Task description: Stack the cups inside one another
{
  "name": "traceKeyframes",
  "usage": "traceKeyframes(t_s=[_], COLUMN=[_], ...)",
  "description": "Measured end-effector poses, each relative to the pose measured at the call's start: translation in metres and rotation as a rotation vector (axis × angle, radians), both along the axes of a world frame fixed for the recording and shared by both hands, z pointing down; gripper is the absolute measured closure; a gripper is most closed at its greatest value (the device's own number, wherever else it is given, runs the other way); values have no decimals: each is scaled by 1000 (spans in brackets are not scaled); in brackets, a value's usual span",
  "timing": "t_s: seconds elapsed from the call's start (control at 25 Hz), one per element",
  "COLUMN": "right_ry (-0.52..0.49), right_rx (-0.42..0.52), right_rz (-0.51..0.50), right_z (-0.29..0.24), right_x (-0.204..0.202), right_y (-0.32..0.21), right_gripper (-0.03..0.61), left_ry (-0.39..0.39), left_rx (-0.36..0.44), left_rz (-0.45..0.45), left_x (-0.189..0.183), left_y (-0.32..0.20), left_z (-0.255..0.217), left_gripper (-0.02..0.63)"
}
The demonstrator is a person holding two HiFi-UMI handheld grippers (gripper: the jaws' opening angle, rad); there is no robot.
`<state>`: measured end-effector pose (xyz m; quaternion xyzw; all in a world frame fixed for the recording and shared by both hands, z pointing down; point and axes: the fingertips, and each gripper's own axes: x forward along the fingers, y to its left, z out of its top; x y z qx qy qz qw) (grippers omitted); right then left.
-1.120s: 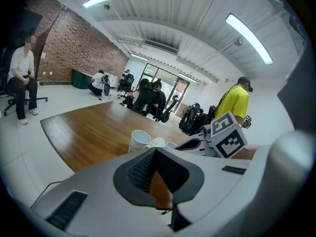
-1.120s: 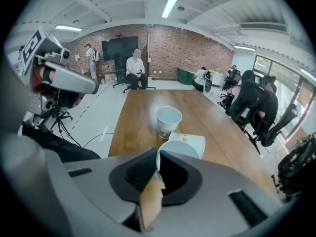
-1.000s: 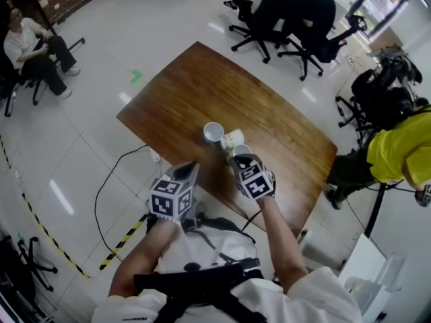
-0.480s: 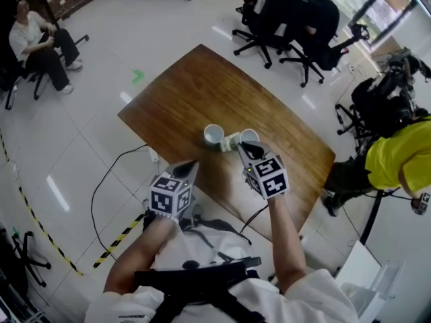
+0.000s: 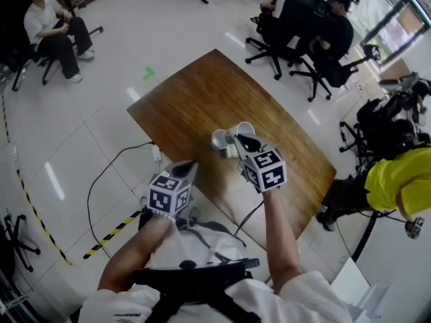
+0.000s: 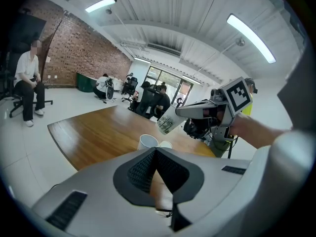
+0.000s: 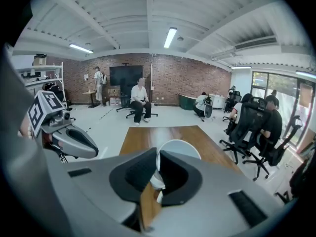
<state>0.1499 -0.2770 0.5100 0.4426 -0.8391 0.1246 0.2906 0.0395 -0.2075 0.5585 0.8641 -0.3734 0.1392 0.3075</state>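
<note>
Right gripper view: your right gripper [image 7: 157, 162] pinches a paper cup [image 7: 180, 150] by its rim wall, clear of the counter [image 5: 195, 93], at 2 o'clock of the standing cup [image 5: 219, 139]. It's light and crushable (squeeze gently). Your left gripper [image 6: 154, 154] is pressed together, empty.

wood tbl [image 5: 195, 103], seated person [image 5: 52, 27], brick wall [image 7: 182, 80]

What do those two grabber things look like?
The left gripper and right gripper have smooth grey shells with black ribbed pads on their pointed jaws. Each carries a white cube printed with black square markers. The person wears a white top with a black harness.
</note>
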Motion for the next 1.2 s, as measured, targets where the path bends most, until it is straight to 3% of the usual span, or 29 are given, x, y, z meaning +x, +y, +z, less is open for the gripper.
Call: traceKeyframes(t_s=[0.8,1.2], right_ry=[79,178], right_rx=[-124,-159], right_rz=[-68,-105], right_z=[68,100], right_x=[-30,-33], right_y=[-26,-25], right_gripper=[552,551], left_ry=[6,5], left_rx=[11,6], left_rz=[-65,-82], left_x=[-30,-37], left_y=[-24,-29], left_z=[-2,0], left_gripper=[620,619])
